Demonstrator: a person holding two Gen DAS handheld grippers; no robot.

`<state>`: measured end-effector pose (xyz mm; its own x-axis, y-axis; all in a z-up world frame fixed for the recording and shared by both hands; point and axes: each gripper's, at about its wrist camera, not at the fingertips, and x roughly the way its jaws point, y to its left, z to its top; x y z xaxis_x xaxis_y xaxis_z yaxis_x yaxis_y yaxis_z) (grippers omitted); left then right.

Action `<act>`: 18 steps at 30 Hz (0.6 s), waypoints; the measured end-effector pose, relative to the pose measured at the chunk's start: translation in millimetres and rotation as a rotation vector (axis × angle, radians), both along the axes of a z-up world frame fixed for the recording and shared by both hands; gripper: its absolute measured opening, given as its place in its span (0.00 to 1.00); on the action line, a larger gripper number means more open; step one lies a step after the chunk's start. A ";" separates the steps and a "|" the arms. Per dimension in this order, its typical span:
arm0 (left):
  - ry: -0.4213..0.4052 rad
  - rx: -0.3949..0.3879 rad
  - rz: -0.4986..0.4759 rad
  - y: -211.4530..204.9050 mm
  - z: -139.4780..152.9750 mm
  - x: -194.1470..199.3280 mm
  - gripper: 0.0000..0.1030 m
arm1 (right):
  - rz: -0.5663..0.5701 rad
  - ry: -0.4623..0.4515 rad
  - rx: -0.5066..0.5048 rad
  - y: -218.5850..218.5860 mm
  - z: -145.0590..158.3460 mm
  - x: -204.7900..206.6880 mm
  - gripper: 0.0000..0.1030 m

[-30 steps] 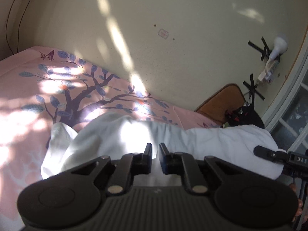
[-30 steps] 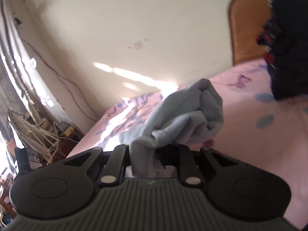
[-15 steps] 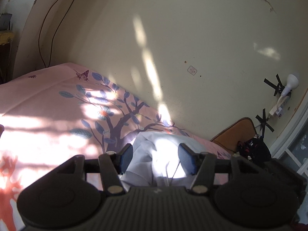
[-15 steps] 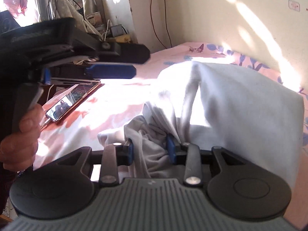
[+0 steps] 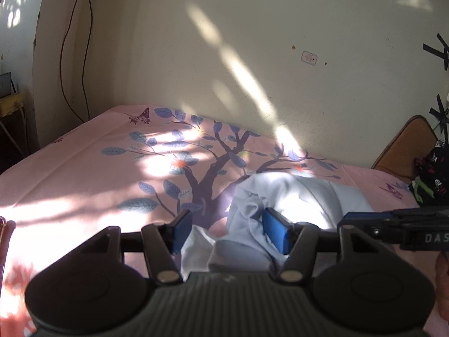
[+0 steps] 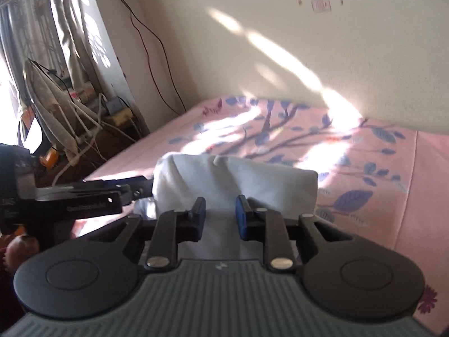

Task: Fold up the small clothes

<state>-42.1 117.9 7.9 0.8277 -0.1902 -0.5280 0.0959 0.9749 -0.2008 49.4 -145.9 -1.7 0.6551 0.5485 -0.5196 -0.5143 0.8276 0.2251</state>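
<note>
Cloth, a pale blue-white small garment, lies bunched on the pink tree-print bedsheet, rumpled in soft creases with one side standing up like a tent in the right wrist view. Being limp, it could slump or spring apart, undoing any fold, should either tool snag a loose layer. Left gripper has its jaws spread wide, straddling the near folds without pinching. Right gripper is also parted, holding nothing, just before the cloth.
</note>
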 end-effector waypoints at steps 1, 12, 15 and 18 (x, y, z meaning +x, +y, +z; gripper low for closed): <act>0.008 0.007 0.005 0.0 -4.3 2.4 0.56 | -0.002 -0.002 0.015 -1.0 -5.0 -0.1 0.18; -0.015 -0.141 -0.014 36.4 14.3 -27.5 1.00 | -0.138 -0.085 0.272 -76.5 27.7 -72.9 0.85; 0.083 -0.280 -0.107 44.0 5.6 -23.1 1.00 | -0.166 -0.011 0.286 -93.6 13.1 -75.0 0.85; 0.195 -0.377 -0.148 41.5 -14.3 -15.0 1.00 | -0.160 0.059 0.279 -90.7 -3.2 -70.2 0.85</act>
